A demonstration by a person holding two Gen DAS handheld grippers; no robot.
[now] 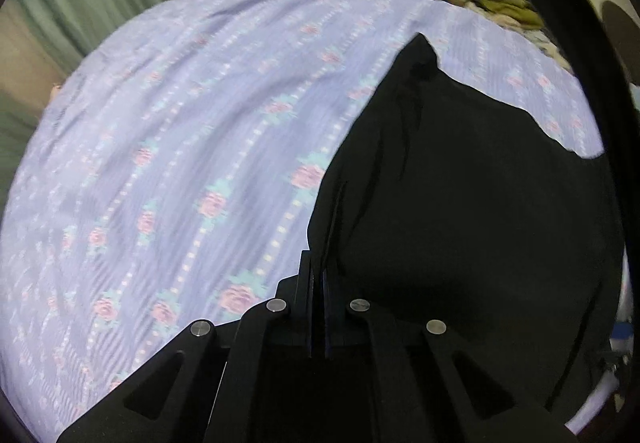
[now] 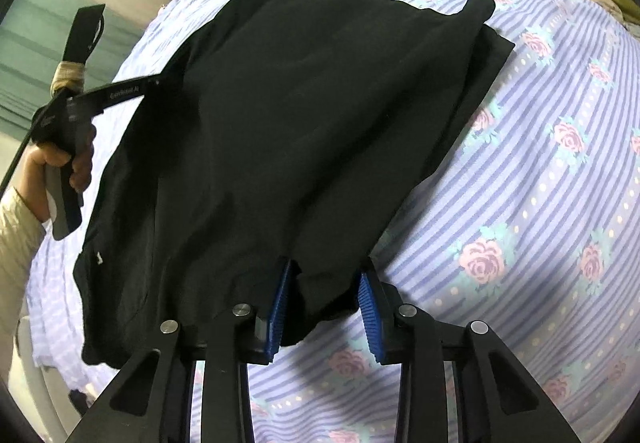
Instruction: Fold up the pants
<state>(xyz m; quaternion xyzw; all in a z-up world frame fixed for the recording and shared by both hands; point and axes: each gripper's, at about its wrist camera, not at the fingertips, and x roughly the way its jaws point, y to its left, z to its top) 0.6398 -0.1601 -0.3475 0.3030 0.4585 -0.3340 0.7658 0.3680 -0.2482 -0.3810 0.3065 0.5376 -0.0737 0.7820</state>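
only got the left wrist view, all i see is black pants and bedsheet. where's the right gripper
Observer: The right gripper is at the near edge of the pants, jaws apart, with that edge between its blue pads.
Operator: is it pinching yet
Observer: I cannot tell whether the pads press. The cloth between them hangs loose.
Operator: are the layers lined up
Observer: Not quite. At the far right corner a lower layer sticks out past the top one.
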